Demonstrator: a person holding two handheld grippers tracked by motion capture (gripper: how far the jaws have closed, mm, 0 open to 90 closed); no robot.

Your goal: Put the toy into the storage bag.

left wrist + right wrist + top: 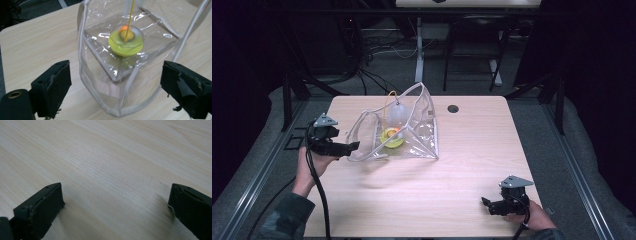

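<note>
A clear plastic bag with pale piping stands open on the wooden table. Inside it lies a yellow-green round object with an orange bit on top and a thin yellow cord rising from it. My left gripper is open at the bag's left end; in the left gripper view the bag's near end sits between the wide-apart jaws, with the round object beyond. My right gripper rests open at the table's front right, with bare wood between its jaws.
A round cable hole is in the table's far side. Beyond the table are chair and desk legs and cables on the floor. Dark metal frame rails run along both sides.
</note>
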